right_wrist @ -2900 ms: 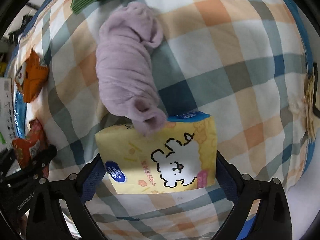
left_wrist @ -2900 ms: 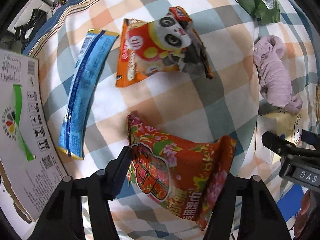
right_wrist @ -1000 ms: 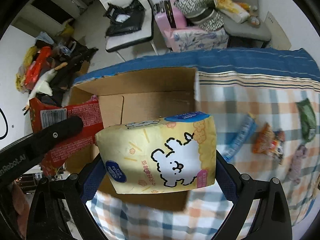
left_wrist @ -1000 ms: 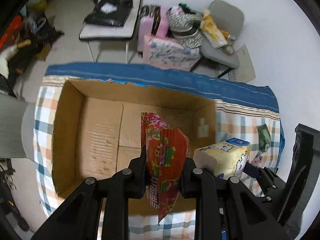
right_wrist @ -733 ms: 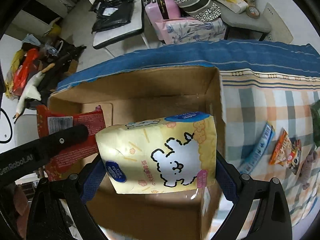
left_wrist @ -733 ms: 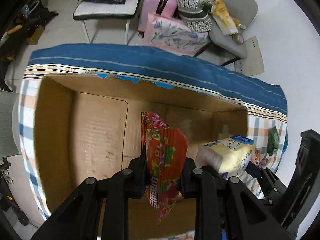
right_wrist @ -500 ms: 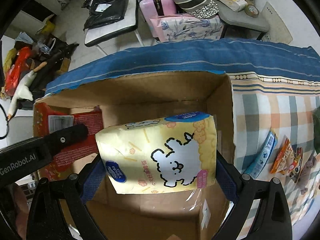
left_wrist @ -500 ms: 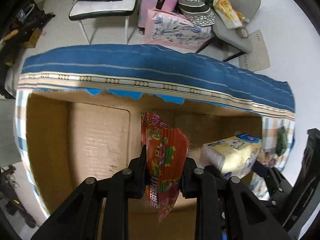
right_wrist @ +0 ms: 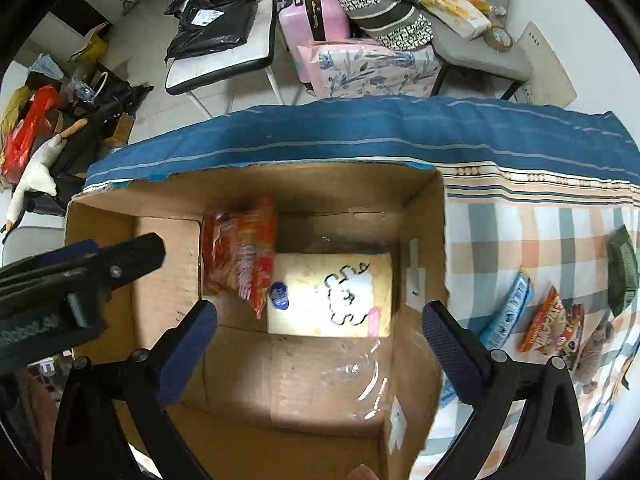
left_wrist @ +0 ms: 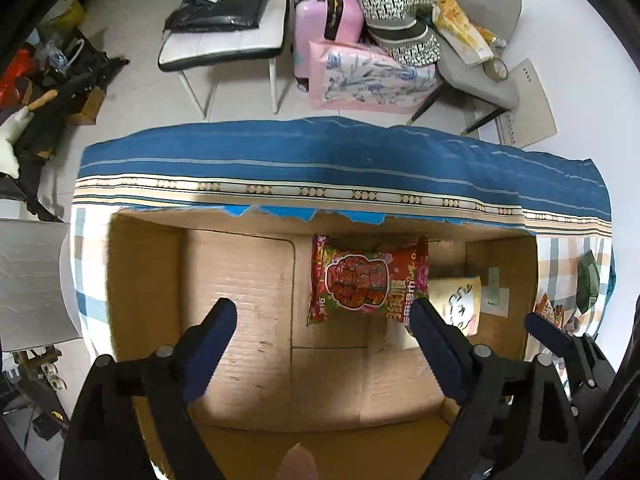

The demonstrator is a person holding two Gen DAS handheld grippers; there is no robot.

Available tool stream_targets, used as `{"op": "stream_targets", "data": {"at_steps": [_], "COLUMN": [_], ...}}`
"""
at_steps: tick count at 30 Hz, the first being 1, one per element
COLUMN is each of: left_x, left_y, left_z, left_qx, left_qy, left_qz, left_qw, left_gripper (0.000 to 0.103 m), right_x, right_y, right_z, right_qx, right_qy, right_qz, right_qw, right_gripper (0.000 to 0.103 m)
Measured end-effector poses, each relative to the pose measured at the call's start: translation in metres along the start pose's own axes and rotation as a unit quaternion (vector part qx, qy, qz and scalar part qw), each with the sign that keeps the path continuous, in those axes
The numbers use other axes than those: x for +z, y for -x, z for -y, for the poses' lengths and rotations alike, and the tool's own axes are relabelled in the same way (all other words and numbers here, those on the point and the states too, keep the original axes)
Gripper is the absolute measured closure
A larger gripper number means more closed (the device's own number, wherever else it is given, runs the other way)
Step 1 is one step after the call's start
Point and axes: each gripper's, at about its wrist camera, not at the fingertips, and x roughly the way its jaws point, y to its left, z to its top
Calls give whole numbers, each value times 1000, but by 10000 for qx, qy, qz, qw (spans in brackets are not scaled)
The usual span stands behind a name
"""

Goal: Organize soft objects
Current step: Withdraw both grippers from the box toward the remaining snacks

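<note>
A cardboard box (left_wrist: pixel 240 280) (right_wrist: pixel 344 184) stands on the checked tablecloth. Inside it lie a red flowered snack bag (left_wrist: pixel 366 286) (right_wrist: pixel 240 256) and, to its right, a yellow tissue pack (left_wrist: pixel 456 300) (right_wrist: pixel 332 296). My left gripper (left_wrist: pixel 322 316) is open and empty above the box. My right gripper (right_wrist: pixel 320 320) is open and empty above the tissue pack. The left gripper also shows at the left in the right wrist view (right_wrist: pixel 80 276).
On the cloth right of the box lie a blue packet (right_wrist: pixel 510 314), an orange panda snack bag (right_wrist: pixel 552 322), a lilac cloth (right_wrist: pixel 598 350) and a green bag (right_wrist: pixel 622 270). Beyond the table are chairs (left_wrist: pixel 224 40), a pink suitcase (left_wrist: pixel 324 20) and floor clutter.
Both grippers have opened and released their loads. The red snack bag and the yellow tissue pack now lie on the box floor.
</note>
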Motion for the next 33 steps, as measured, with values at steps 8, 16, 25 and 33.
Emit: {"op": "stream_targets", "data": {"at_steps": [8, 16, 25, 33], "left_x": [-47, -97, -141, -164], "left_y": [26, 60, 104, 133], "left_z": [-4, 0, 14, 49], "left_qx": [328, 717, 802, 678], "left_qy": [-76, -287, -369, -272], "left_qz": [525, 1143, 1690, 1938], "left_qw": [9981, 9904, 9817, 9783], "left_gripper": [4, 4, 4, 4], "right_x": [-41, -91, -134, -155], "right_y": [18, 51, 106, 148], "right_z": [5, 1, 8, 39], "right_qx": [-173, -360, -89, 266], "right_qy": [96, 206, 234, 268], "right_qz": [72, 380, 766, 1054], "right_qw": [9998, 9984, 9967, 9937], "right_gripper": [0, 0, 0, 0]}}
